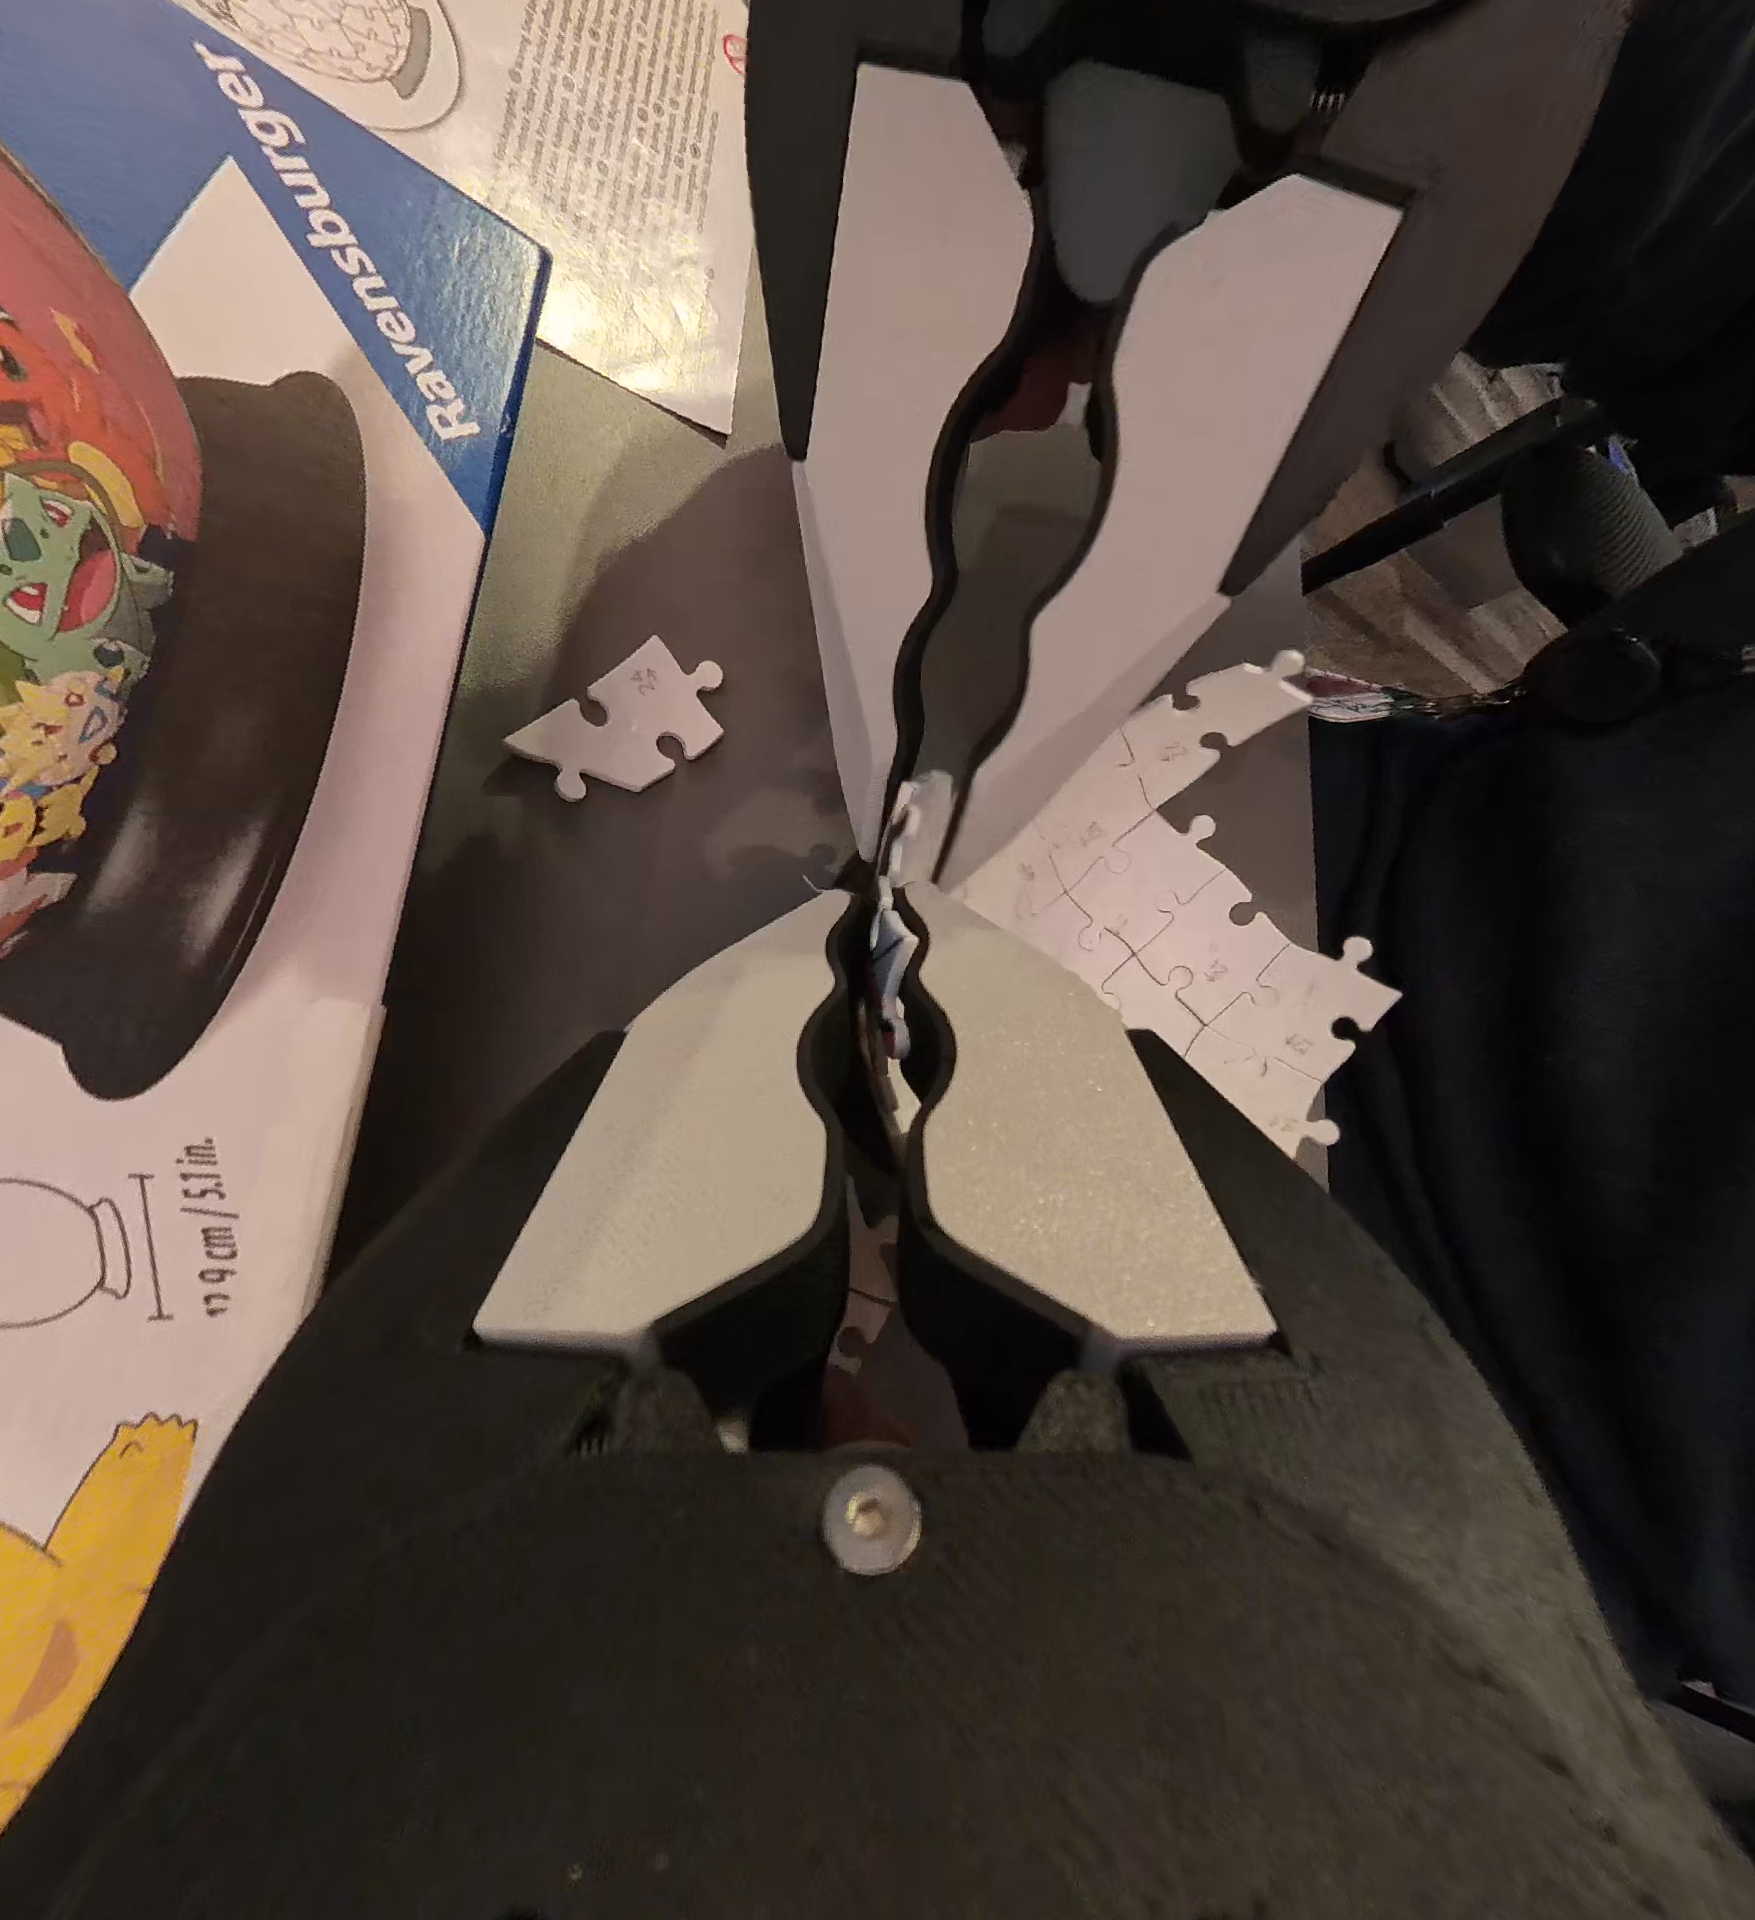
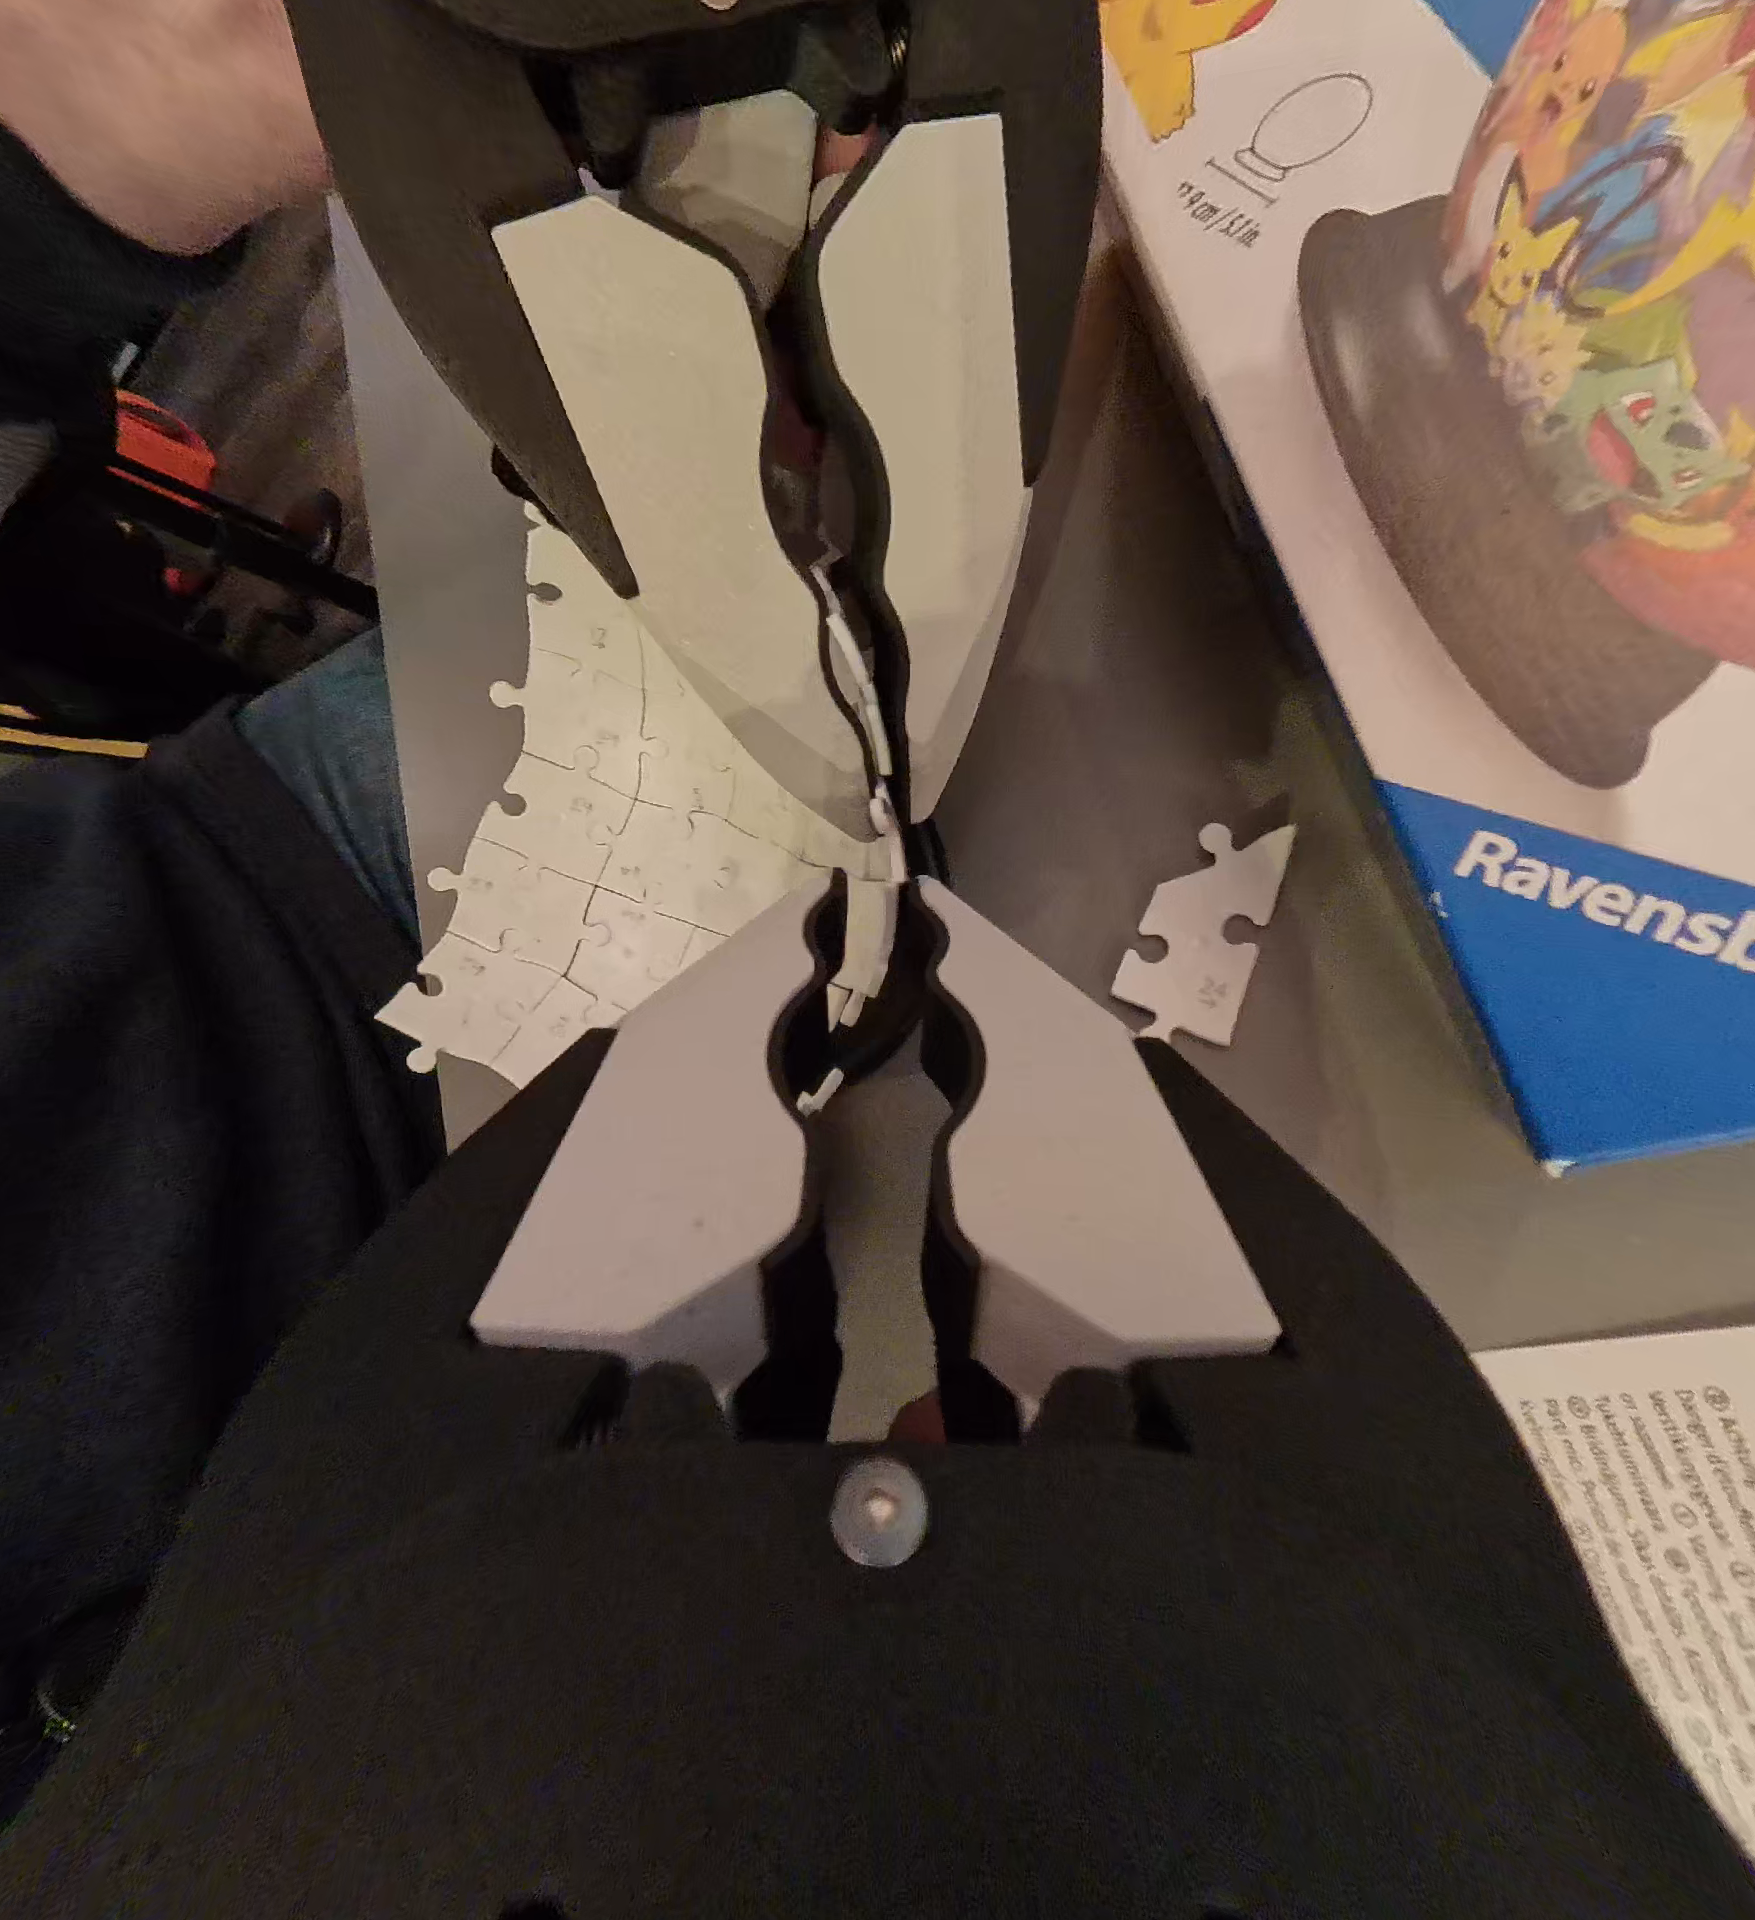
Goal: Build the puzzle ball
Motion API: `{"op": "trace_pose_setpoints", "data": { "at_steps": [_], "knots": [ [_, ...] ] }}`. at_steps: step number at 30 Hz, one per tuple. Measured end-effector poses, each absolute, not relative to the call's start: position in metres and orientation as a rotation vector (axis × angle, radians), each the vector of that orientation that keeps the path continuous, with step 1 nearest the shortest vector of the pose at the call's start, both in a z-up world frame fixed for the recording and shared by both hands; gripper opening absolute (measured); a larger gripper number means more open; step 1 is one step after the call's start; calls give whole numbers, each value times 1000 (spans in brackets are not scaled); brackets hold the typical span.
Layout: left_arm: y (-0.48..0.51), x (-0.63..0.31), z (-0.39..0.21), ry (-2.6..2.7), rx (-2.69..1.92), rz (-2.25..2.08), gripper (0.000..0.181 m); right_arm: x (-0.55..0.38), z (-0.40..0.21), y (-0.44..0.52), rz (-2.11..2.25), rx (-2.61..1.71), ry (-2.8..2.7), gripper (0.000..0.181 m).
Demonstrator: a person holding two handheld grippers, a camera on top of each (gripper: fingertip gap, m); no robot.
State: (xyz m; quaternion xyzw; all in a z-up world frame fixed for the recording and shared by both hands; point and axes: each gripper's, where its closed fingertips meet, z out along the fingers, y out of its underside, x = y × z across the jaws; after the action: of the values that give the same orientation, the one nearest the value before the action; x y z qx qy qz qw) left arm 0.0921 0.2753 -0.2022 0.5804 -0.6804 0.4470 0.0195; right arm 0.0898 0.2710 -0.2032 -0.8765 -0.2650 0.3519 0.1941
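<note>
My left gripper point(image 1: 878, 899) is shut on a puzzle piece point(image 1: 891, 971) held edge-on between its fingers. My right gripper point(image 2: 878, 883) is shut on another edge-on puzzle piece point(image 2: 865, 961). The two grippers face each other tip to tip above the dark table, and the two pieces meet at the tips. The right gripper point(image 1: 904, 821) comes in from the top of the left wrist view, the left gripper point(image 2: 899, 821) from the top of the right wrist view. An assembled curved puzzle section point(image 1: 1195, 935) point(image 2: 561, 862) lies white side up beneath them.
A single loose piece point(image 1: 634, 717) point(image 2: 1205, 935) lies white side up on the table. The puzzle box point(image 1: 177, 727) point(image 2: 1631, 935) and a printed leaflet point(image 1: 624, 187) point(image 2: 1683, 1558) lie beside it. A person in dark clothing point(image 1: 1579, 1039) point(image 2: 125, 1039) sits at the table edge. Less than 4 cm separates the two grippers' tips.
</note>
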Motion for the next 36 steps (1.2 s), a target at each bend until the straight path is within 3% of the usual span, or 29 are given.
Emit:
{"op": "trace_pose_setpoints", "data": {
  "at_steps": [3,14,19,36],
  "knots": [
    [276,91,-203,-2099,1808,1395,3,90,-206,273,980,-2467,-737,1],
    [272,92,-203,-2057,1782,1439,4,93,-200,274,928,-2524,-841,11],
    [272,92,-204,-2073,1785,1422,4,90,-209,272,906,-2555,-920,0],
    [273,94,-207,-1969,1794,1473,5,92,-210,270,957,-2525,-924,1]
  ]
}}
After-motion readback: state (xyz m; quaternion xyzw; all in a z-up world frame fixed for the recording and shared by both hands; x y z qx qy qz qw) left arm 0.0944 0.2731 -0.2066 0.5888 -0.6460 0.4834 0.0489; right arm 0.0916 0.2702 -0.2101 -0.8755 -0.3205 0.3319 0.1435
